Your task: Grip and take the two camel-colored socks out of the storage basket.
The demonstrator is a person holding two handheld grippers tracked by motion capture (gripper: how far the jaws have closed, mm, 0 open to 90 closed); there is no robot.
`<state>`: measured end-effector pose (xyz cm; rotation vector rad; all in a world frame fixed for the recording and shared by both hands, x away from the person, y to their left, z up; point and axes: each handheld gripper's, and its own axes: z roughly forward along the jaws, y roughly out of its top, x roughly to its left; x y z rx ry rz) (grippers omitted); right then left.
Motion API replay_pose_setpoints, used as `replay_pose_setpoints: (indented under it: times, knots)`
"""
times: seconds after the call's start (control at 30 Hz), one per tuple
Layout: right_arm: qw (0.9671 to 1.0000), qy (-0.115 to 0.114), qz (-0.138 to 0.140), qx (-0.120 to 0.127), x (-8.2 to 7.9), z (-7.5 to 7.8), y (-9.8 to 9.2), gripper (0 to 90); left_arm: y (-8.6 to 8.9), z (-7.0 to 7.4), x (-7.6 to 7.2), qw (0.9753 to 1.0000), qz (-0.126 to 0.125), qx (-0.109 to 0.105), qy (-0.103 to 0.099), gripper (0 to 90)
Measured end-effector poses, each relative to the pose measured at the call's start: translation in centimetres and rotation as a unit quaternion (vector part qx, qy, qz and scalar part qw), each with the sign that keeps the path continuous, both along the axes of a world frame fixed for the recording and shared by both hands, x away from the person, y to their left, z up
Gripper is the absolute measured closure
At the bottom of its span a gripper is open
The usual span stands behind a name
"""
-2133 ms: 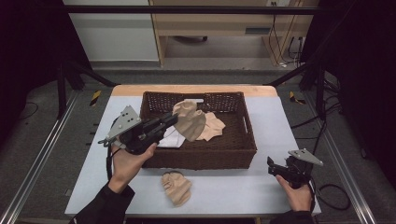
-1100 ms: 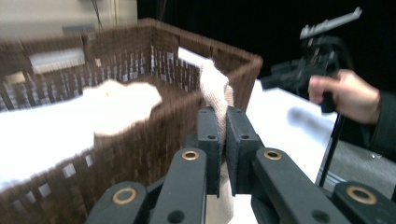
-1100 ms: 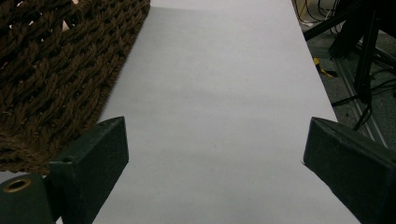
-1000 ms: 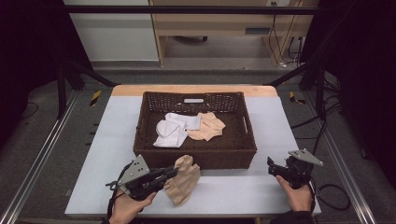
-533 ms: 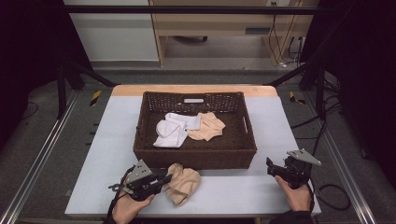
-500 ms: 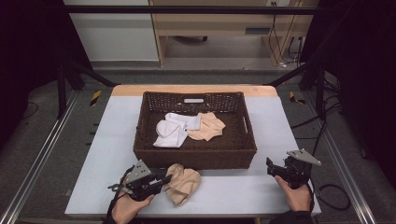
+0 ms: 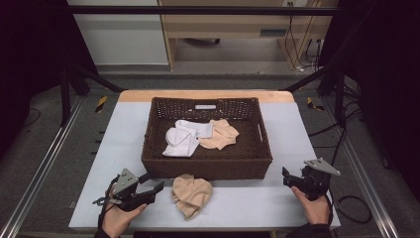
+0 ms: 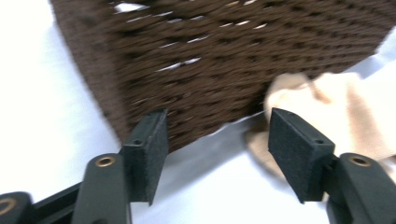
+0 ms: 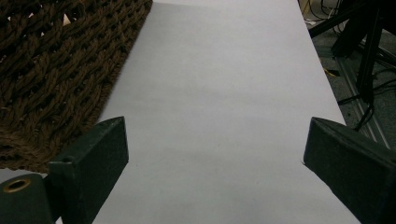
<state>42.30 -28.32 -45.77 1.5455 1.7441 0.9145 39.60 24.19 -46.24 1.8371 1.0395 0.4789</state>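
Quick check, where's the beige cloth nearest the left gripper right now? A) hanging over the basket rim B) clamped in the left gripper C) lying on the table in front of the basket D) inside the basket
C: the beige cloth lies on the table just in front of the basket, beside the open, empty left gripper.

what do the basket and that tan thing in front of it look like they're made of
Basket: seemingly woven wicker or rattan, dark brown and matte, with twisted strands and gaps in the weave. Tan thing: soft cloth, probably knit, matte; it lies crumpled in folds.
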Motion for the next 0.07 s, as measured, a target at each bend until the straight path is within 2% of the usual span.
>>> replay_pose_setpoints:
  times: [0.07]
  knots:
    - [1.0, 0.0, 0.0, 0.0, 0.04, 0.0, -0.07, 6.6, 0.3, -0.05, -0.04, 0.9999, 0.008, 0.007, 0.0, 33.5]
